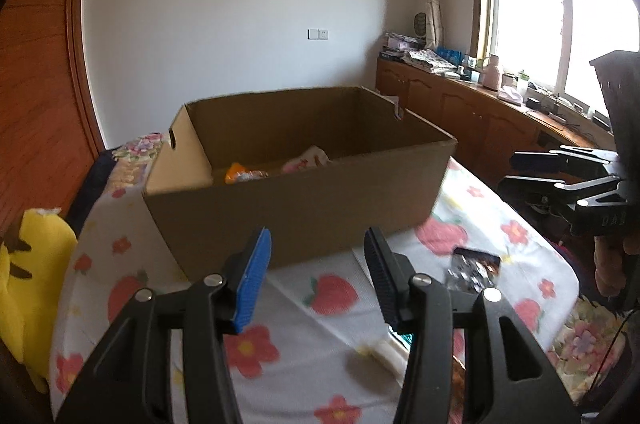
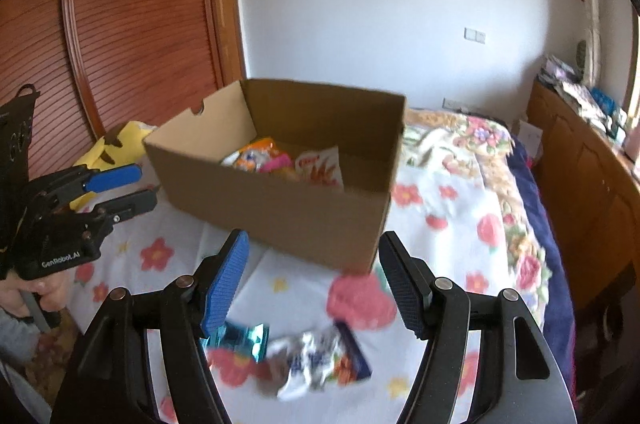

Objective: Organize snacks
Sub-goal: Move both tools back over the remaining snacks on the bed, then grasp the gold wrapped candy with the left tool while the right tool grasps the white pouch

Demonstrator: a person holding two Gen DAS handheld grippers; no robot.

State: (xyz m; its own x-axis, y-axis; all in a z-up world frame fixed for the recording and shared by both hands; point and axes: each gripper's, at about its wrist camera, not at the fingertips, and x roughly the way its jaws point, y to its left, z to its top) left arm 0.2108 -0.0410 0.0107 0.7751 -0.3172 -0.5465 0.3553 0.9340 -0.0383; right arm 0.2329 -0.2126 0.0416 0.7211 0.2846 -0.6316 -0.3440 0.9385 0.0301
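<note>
- One open brown cardboard box [image 2: 276, 200] stands on the strawberry-print bedspread [image 1: 320, 304], toward the bed's far edge by the white wall.
- At least three snack packets show inside the box: an orange one [image 2: 256, 150], a pink one [image 2: 276, 162] and a white-and-red one [image 2: 322, 170].
- Two packets lie loose on the spread near its front edge: a crumpled silver-and-blue packet [image 2: 320, 360] and a teal foil packet [image 2: 240, 338].
- One yellow plush toy [image 1: 32, 284] rests at the bed's left edge.
- Your left gripper [image 1: 318, 280] stands partly open, jaws opening slightly; nothing lies between the pads.
- Your right gripper [image 2: 314, 284] stands wider open and empty, above the loose packets without touching them.
- Both of your hands tilt the grippers forward and downward toward the box; your left hand [image 2: 24, 294] grasps its handle.
</note>
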